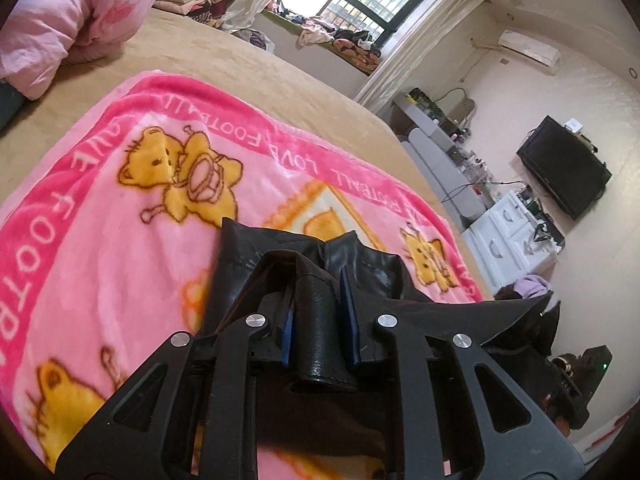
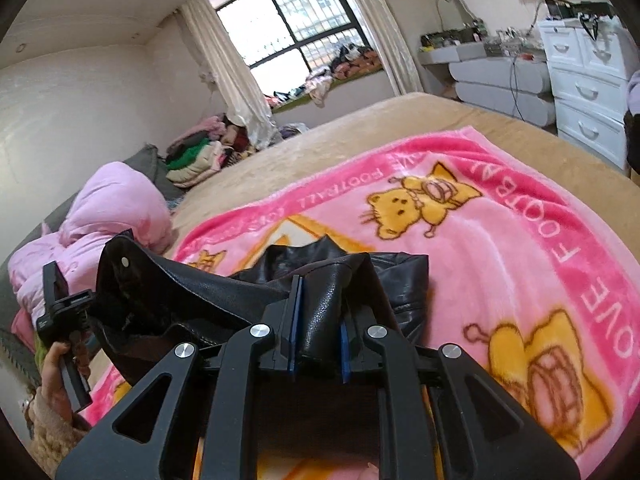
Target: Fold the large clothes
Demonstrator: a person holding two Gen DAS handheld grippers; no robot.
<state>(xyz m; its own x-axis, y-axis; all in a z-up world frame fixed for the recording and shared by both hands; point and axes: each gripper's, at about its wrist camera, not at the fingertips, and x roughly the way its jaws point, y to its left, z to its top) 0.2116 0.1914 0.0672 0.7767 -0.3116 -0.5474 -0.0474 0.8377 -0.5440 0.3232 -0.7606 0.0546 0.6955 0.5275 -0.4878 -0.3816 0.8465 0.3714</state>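
A black leather jacket (image 1: 248, 264) hangs bunched over a pink cartoon blanket (image 1: 120, 208) spread on the bed. My left gripper (image 1: 318, 280) is shut on a thick fold of the jacket, its blue pads pressing the leather from both sides. In the right wrist view the same jacket (image 2: 168, 288) stretches leftward, and my right gripper (image 2: 320, 292) is shut on another fold of it. The left gripper (image 2: 60, 304) shows at the far left of that view, held by a hand (image 2: 54, 368). The jacket's lower part is hidden behind the gripper frames.
A pink quilt (image 2: 108, 216) lies bunched at the head of the tan bed (image 1: 224, 56). Piled clothes (image 2: 200, 152) sit by the window. White drawers (image 2: 588, 88), a grey dresser (image 2: 496, 76) and a dark TV (image 1: 564, 168) stand past the bed's edge.
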